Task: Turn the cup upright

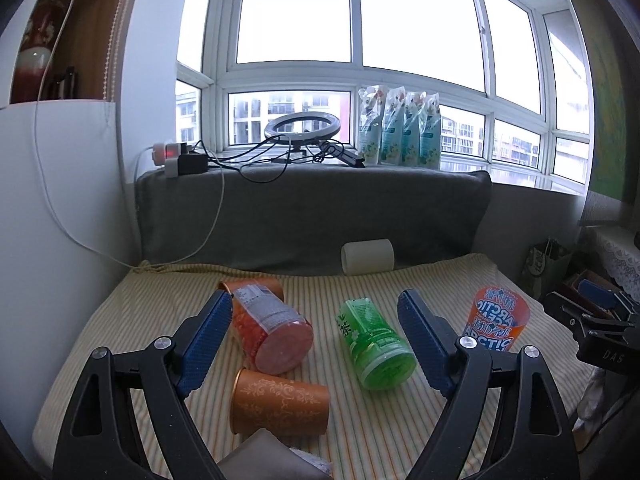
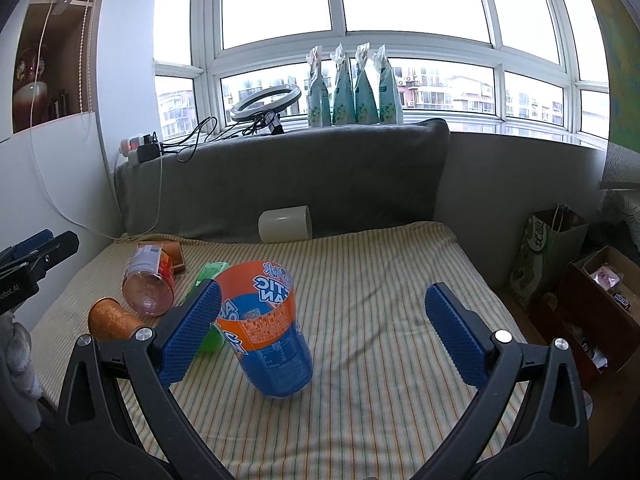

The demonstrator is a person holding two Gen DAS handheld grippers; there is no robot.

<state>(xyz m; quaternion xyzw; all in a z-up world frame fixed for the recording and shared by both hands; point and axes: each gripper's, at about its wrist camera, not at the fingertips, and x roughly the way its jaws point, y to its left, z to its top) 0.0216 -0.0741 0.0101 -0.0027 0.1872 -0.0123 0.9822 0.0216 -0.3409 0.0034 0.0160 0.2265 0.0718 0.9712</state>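
Several cups lie on a striped cloth [image 1: 360, 420]. In the left wrist view a red cup [image 1: 268, 328], a green cup [image 1: 372, 344] and a copper patterned cup [image 1: 280, 404] lie on their sides. An orange-and-blue Arctic Ocean cup [image 1: 496, 320] stands mouth down at the right. My left gripper [image 1: 316, 340] is open above the red and green cups, holding nothing. In the right wrist view the Arctic Ocean cup [image 2: 268, 324] stands mouth down between my open fingers, nearer the left pad [image 2: 192, 332]. My right gripper [image 2: 320, 332] is open and empty.
A white cup [image 1: 368, 256] lies on its side against the grey cushion [image 1: 312, 216] at the back. A ring light [image 1: 302, 128], cables and green pouches [image 1: 400, 128] sit on the sill. A paper bag [image 2: 540, 256] and a box [image 2: 596, 308] stand right of the cloth.
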